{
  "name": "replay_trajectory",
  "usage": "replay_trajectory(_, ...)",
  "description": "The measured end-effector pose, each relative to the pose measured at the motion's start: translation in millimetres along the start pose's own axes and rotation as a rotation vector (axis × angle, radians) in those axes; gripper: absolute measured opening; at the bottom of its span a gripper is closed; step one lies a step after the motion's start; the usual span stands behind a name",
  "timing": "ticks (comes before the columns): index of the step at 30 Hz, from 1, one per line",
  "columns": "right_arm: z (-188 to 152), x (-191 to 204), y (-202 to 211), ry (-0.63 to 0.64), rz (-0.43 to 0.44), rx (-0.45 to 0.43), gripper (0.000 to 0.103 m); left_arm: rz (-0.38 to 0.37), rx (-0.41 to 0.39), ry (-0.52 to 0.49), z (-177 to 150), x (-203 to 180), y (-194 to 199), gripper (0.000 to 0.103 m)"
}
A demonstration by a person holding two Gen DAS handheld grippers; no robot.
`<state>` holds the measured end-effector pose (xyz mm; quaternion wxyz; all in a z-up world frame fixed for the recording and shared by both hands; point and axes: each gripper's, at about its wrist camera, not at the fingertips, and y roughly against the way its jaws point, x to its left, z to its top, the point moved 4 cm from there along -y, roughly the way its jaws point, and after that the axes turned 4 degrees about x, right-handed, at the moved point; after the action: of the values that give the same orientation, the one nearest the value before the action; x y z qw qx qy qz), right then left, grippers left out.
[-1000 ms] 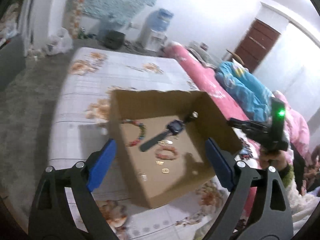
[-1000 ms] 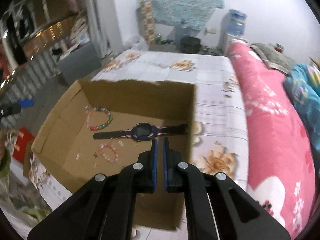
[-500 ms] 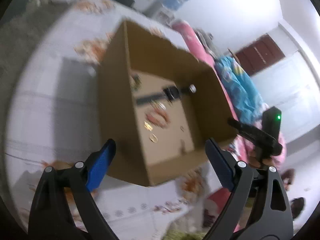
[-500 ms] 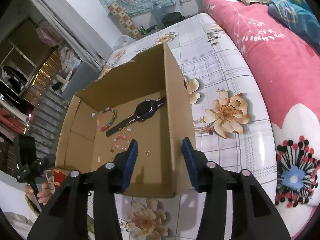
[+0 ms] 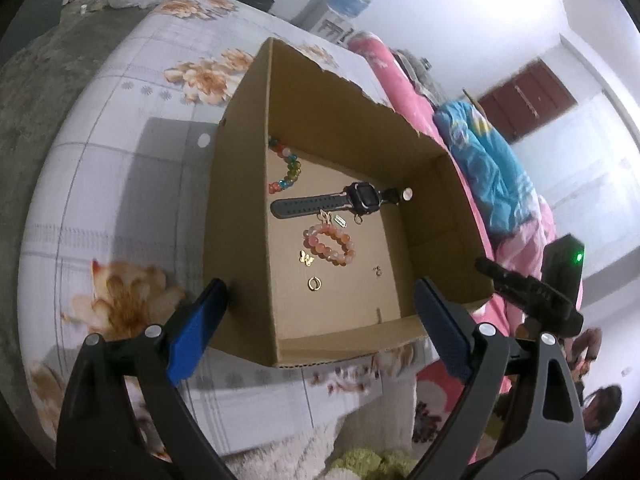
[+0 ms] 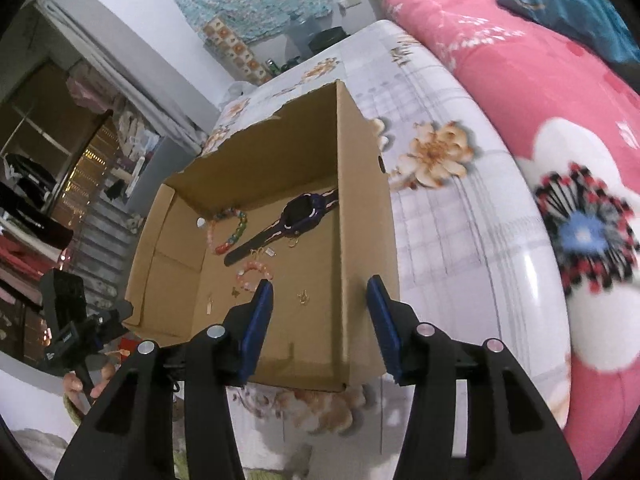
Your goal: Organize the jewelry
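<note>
An open cardboard box (image 5: 236, 216) (image 6: 364, 216) stands on the bed. Inside lie a dark watch (image 5: 344, 202) (image 6: 292, 220), a multicoloured bead bracelet (image 5: 286, 172) (image 6: 232, 230), a pink bead bracelet (image 5: 330, 244) (image 6: 252, 272), a gold ring (image 5: 313, 283) and small gold pieces (image 6: 304, 297). My left gripper (image 5: 320, 320) is open and empty, its fingers straddling the box's near left corner. My right gripper (image 6: 320, 320) is open and empty, straddling the box's right wall at the near end. The other gripper shows at each view's edge (image 5: 560, 280) (image 6: 72, 328).
The bed has a white floral sheet (image 5: 120, 160) (image 6: 460, 220). A pink flowered blanket (image 6: 560, 140) lies to the right with a blue cloth (image 5: 488, 168) on it. A grey floor (image 5: 24, 80) and shelves (image 6: 48, 200) lie to the left.
Both grippers have come down close to the box's near edge. My right gripper has gone from shut to wide open. My left gripper stayed open.
</note>
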<state>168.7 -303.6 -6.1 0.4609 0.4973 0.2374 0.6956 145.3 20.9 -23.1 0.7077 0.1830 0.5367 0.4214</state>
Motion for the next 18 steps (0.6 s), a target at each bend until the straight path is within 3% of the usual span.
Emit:
replay_trajectory(7, -23.6, -9.5, 16.0, -0.038, -0.016, -0.036, 0.049, -0.024, 0.033, -0.027, -25.4, -7.7, 3.1, 0.089)
replay_trajectory(12, -28.4, -12.5, 17.1, -0.049, -0.008, -0.060, 0.049, 0.005, 0.028, -0.050, -29.8, -10.8, 3.7, 0.089)
replay_trajectory(15, -33.2, -13.1, 18.9, -0.048, -0.031, -0.069, 0.051, 0.025, 0.004, -0.037, -31.1, -11.0, 6.6, 0.090)
replay_trajectory(18, -42.1, -13.7, 29.7, -0.051, -0.086, -0.114, 0.060, 0.110, -0.077, -0.048, -34.0, -11.9, 19.9, 0.091)
